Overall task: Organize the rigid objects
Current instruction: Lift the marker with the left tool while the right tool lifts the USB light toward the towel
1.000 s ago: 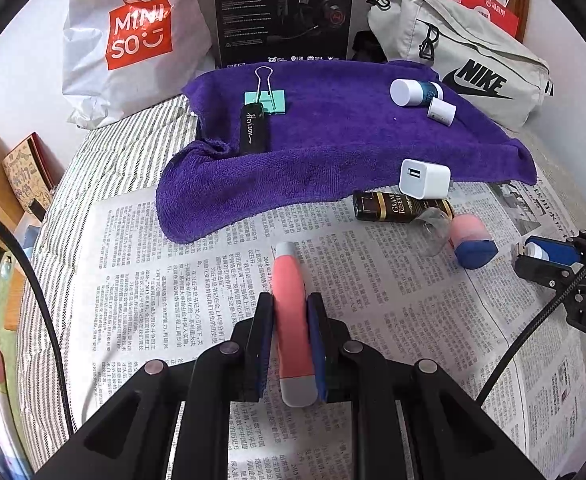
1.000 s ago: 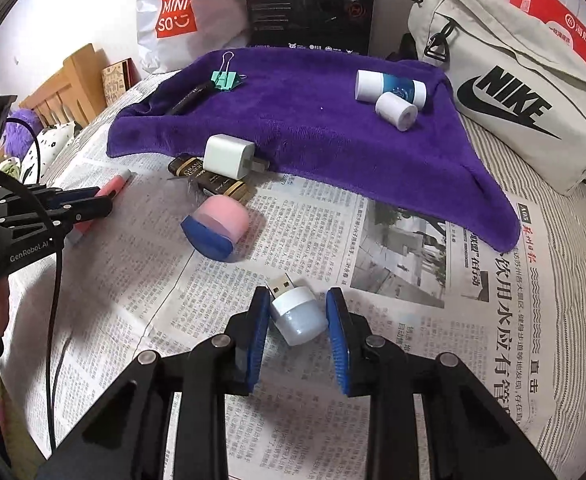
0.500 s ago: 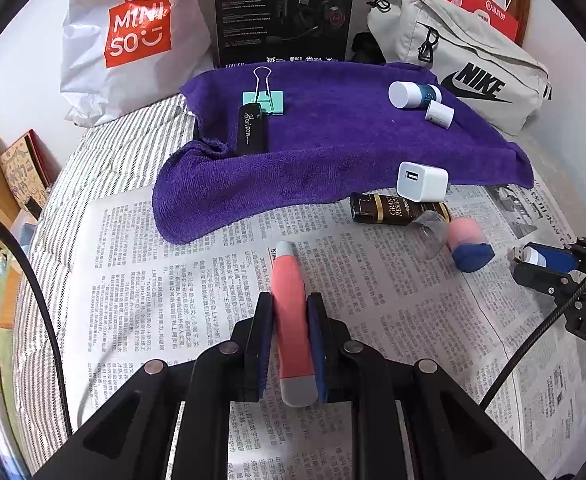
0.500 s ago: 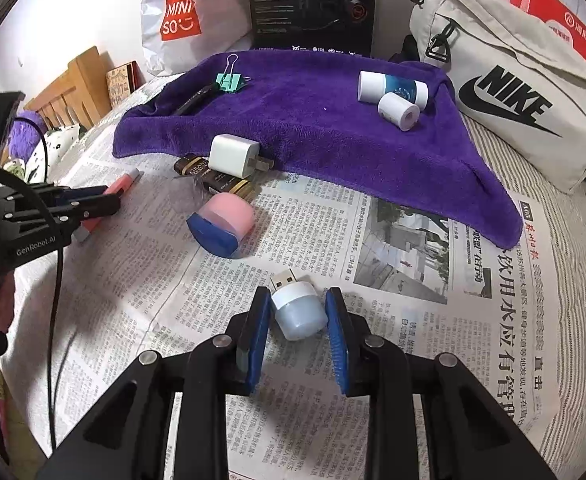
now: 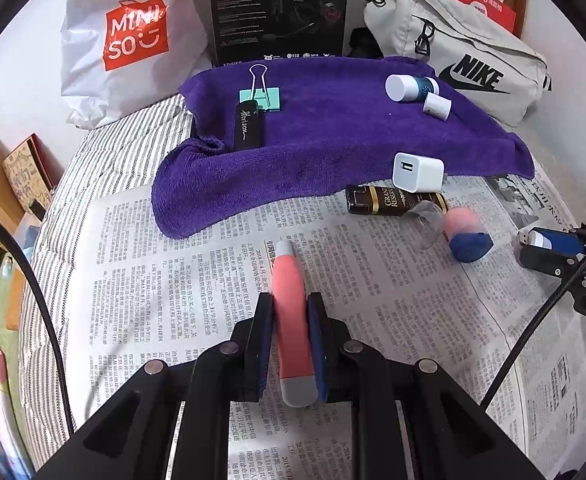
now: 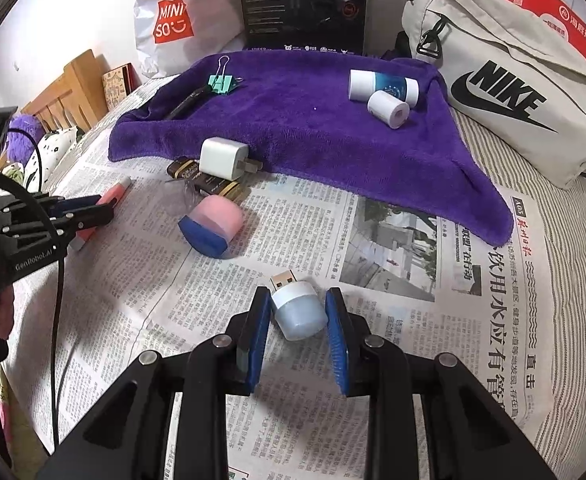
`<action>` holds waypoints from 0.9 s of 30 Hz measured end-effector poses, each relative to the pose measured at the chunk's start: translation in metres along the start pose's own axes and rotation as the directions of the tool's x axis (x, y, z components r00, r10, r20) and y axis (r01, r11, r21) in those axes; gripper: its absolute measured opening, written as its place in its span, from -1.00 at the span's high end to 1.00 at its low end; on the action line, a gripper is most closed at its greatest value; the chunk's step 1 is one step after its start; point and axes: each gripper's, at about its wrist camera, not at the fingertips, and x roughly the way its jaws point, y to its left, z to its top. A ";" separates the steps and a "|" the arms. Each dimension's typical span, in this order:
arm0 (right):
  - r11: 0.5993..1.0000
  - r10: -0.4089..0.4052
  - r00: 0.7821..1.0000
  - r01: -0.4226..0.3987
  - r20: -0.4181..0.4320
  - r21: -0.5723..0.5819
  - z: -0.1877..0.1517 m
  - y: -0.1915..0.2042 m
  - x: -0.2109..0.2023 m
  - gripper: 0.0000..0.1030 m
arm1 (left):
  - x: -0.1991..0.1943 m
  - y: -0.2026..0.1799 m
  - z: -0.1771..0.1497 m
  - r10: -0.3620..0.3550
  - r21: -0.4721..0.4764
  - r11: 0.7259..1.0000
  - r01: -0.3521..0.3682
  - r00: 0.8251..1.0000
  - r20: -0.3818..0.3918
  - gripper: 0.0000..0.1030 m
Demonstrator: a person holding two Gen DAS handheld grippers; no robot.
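Note:
My left gripper (image 5: 291,312) is shut on a long pink stick with grey ends (image 5: 291,312), held just over the newspaper (image 5: 393,300). My right gripper (image 6: 299,308) is shut on a small pale blue and white USB plug light (image 6: 299,312), its metal plug pointing away from me. A purple towel (image 5: 333,140) lies behind, carrying a green binder clip (image 5: 261,98), a black Horizon stick (image 5: 248,124) and two white cylinders (image 5: 411,88). At the towel's front edge sit a white charger cube (image 5: 417,172), a dark foil packet (image 5: 389,200) and a pink and blue capsule (image 5: 467,234).
A Miniso bag (image 5: 129,40), a black box (image 5: 279,8), a beige Nike bag (image 5: 465,60) and a red bag stand along the back wall. Striped bedding (image 5: 105,160) and a wooden bed frame (image 6: 73,88) lie to the left. A hand (image 6: 1,308) holds the left gripper.
Both grippers keep the same hold on their objects. The scene has slid slightly in both views; neither held object shifted between the pads.

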 end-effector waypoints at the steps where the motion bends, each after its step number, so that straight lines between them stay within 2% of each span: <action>1: 1.000 0.002 1.000 -0.002 0.004 0.002 0.002 -0.001 -0.001 0.45 | 0.000 0.001 0.000 -0.006 -0.006 1.000 0.006 1.000 -0.001 0.67; 9: 1.000 0.010 0.999 -0.010 0.041 0.003 0.019 -0.006 -0.012 0.46 | -0.010 0.010 0.007 -0.037 -0.051 0.998 0.037 0.999 0.007 0.67; 16: 0.999 0.021 0.998 -0.023 0.050 0.025 0.034 -0.019 -0.014 0.52 | -0.022 0.008 0.021 -0.036 -0.041 0.998 0.037 0.999 0.026 0.67; 22: 0.999 0.031 0.999 -0.033 0.044 0.028 0.039 -0.025 -0.009 0.54 | -0.023 0.005 0.033 -0.038 -0.027 0.999 0.039 0.999 0.029 0.67; 27: 1.000 0.024 1.000 -0.024 0.004 0.009 0.031 -0.024 0.006 0.53 | -0.018 0.005 0.033 -0.053 -0.025 0.998 0.054 0.998 0.020 0.67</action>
